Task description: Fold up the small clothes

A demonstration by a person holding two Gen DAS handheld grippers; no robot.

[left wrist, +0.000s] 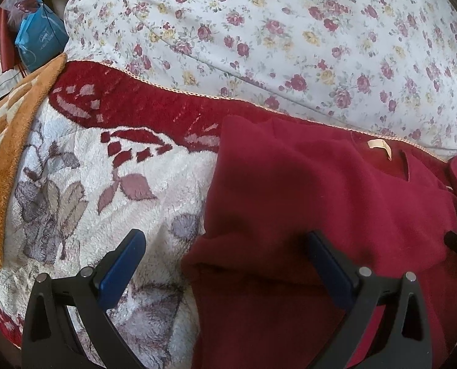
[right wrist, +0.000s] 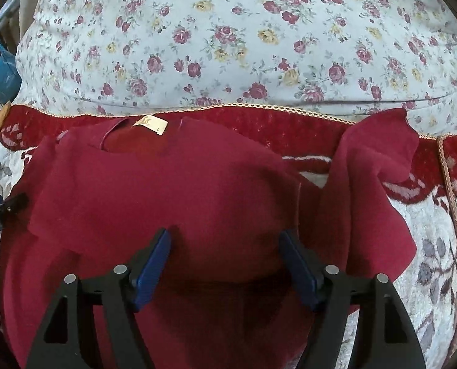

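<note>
A dark red top [left wrist: 305, 190] lies on a fleece blanket, its collar with a cream label [left wrist: 380, 147] at the far side. My left gripper [left wrist: 225, 240] is open and empty, hovering over the garment's left edge, with one finger over the blanket and one over the cloth. In the right wrist view the top [right wrist: 173, 190] fills the middle, label [right wrist: 150, 124] at the back, and one sleeve [right wrist: 373, 166] is spread out to the right. My right gripper [right wrist: 225, 238] is open and empty above the body of the top.
The white and red flowered fleece blanket [left wrist: 105, 190] covers the bed. A floral quilt [left wrist: 290, 37] is heaped behind it. An orange plush blanket [left wrist: 13, 153] lies at left, with a blue bag [left wrist: 39, 40] beyond. The left gripper's tip [right wrist: 1, 206] shows at the left edge.
</note>
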